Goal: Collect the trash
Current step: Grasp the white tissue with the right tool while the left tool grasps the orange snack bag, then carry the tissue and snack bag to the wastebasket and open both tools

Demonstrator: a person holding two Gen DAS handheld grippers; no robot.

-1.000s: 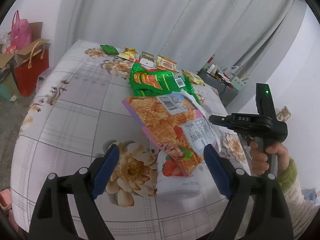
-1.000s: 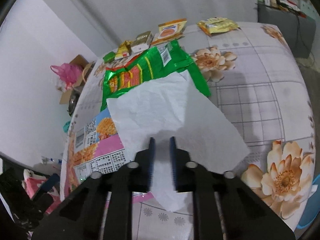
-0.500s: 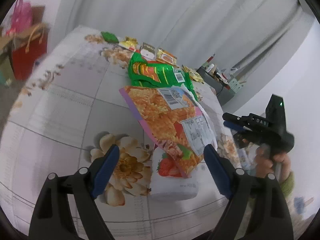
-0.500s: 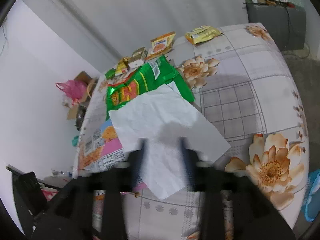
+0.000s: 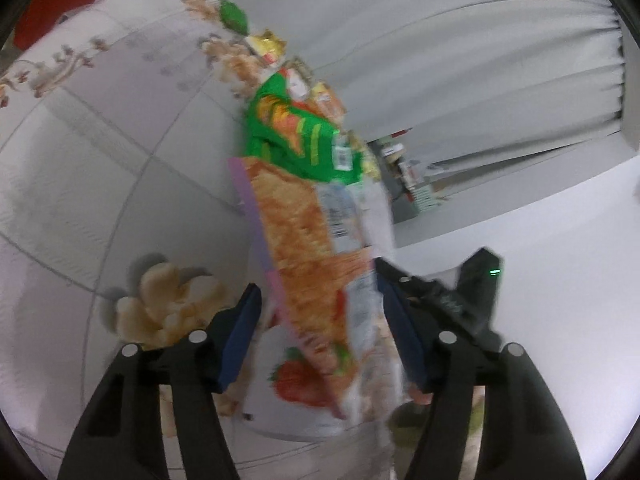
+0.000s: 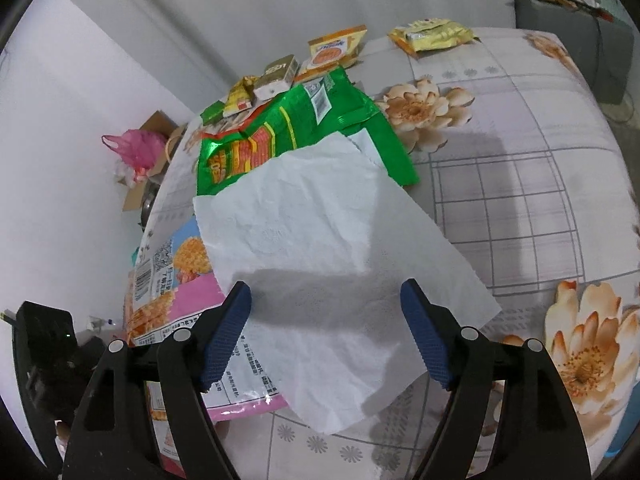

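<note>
A lived-in room of a home, with a cloth-covered table at its middle.

The table wears a flower-printed tablecloth (image 6: 520, 184) strewn with emptied snack wrappers: a green chip bag (image 6: 304, 136), a pink-edged snack bag (image 6: 172, 280), a yellow packet (image 6: 430, 36) at the far edge, and a sheet of tissue (image 6: 320, 248) laid over them. Pale curtains (image 5: 460, 60) hang behind the table. On the floor to the far left sit a cardboard box (image 6: 154, 160) and a pink plastic bag (image 6: 136, 148); to the far right a dark cabinet (image 6: 572, 36) carries small household clutter.
</note>
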